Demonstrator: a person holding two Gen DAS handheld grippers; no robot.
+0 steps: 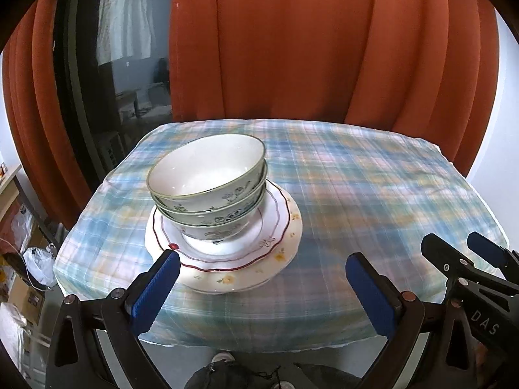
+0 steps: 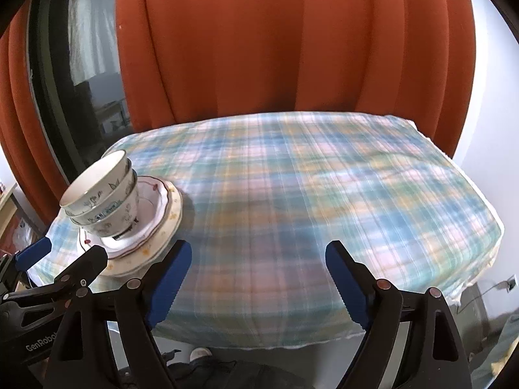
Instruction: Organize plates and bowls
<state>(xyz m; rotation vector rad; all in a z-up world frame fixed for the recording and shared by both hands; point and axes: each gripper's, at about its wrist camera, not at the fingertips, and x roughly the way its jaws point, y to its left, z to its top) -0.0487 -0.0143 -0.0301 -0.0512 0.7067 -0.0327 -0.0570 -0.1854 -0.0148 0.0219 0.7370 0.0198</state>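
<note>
Three nested white bowls (image 1: 207, 188) with green rims and flower prints stand on two stacked plates (image 1: 279, 249), a red-edged one over a yellow-flowered one. The stack sits on the left part of a plaid-covered table (image 1: 373, 188). My left gripper (image 1: 262, 269) hangs open just short of the plates' near rim, nothing between its blue pads (image 1: 155, 288). In the right wrist view the bowls (image 2: 100, 201) and plates (image 2: 162, 230) lie at the far left. My right gripper (image 2: 256, 259) is open over bare cloth, to the right of the stack. The right gripper (image 1: 460, 249) also shows in the left wrist view.
Orange curtains (image 1: 292, 48) hang close behind the table, with a dark window (image 1: 129, 64) at the left. Boxes and bags (image 1: 29, 259) crowd the floor left of the table. The near table edge (image 2: 259, 343) lies just under the grippers, with shoes and dark cloth below.
</note>
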